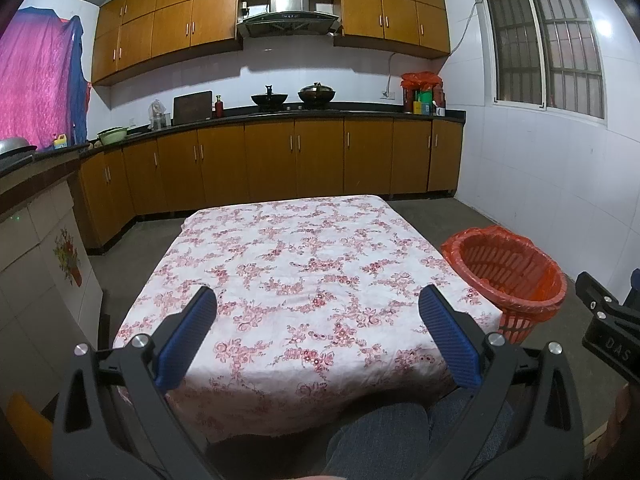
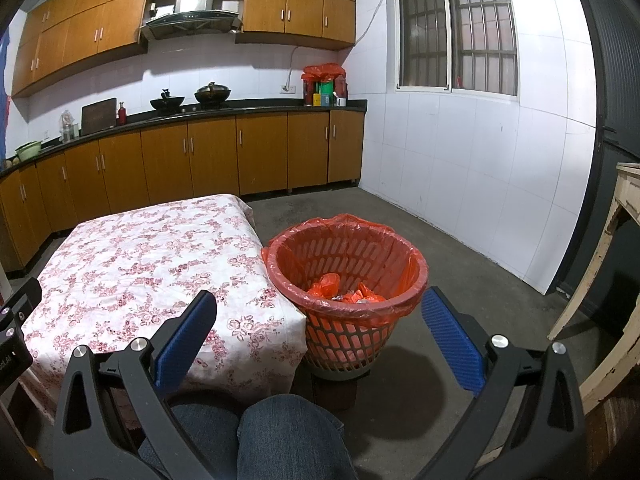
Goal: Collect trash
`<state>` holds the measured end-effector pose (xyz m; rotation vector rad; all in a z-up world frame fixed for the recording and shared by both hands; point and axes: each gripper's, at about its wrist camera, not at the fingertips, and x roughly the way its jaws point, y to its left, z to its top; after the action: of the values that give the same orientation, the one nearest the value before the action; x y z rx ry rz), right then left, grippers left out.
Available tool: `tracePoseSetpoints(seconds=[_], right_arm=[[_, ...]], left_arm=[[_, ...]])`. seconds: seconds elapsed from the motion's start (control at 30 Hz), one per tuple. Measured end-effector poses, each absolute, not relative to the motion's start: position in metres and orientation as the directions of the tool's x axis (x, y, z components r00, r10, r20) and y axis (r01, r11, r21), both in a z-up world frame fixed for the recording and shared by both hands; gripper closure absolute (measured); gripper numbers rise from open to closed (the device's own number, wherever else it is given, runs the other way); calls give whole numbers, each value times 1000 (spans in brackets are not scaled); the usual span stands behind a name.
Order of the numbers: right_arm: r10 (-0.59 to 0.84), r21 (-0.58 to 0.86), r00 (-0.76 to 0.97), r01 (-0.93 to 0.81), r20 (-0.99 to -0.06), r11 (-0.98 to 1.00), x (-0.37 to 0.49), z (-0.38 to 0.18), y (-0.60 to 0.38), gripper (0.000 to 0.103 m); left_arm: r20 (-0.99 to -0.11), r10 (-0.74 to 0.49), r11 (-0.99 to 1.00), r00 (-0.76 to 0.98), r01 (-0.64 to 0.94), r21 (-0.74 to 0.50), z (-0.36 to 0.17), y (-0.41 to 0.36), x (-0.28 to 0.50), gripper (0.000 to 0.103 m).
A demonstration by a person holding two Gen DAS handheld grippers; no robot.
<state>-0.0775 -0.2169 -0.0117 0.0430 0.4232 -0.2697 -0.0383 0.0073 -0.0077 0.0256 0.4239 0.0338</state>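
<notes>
An orange plastic waste basket (image 2: 346, 268) lined with an orange bag stands on the floor just right of the table; it also shows in the left wrist view (image 1: 508, 276). Crumpled orange and grey trash (image 2: 344, 290) lies in its bottom. The table (image 1: 304, 264) has a pink floral cloth with nothing on it, and shows in the right wrist view too (image 2: 152, 264). My left gripper (image 1: 318, 300) is open and empty above the table's near edge. My right gripper (image 2: 318, 304) is open and empty, held near the basket's near rim.
A person's knees in jeans (image 2: 280, 436) sit below the grippers. Brown kitchen cabinets (image 1: 280, 160) and a counter with woks (image 1: 294, 96) line the far wall. A worn wooden table leg (image 2: 600, 280) stands at the right. White tiled wall and window (image 2: 456, 28) are on the right.
</notes>
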Motion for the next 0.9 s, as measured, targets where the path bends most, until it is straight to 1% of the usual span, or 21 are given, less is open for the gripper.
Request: tracePoseSetpoints(seconds=[0.9], right_arm=[[-248,-14,876,267,-413,964,-77,-10,-219,2]], left_arm=[[-420,30,999,907,-20,28,-8,10,-37,4]])
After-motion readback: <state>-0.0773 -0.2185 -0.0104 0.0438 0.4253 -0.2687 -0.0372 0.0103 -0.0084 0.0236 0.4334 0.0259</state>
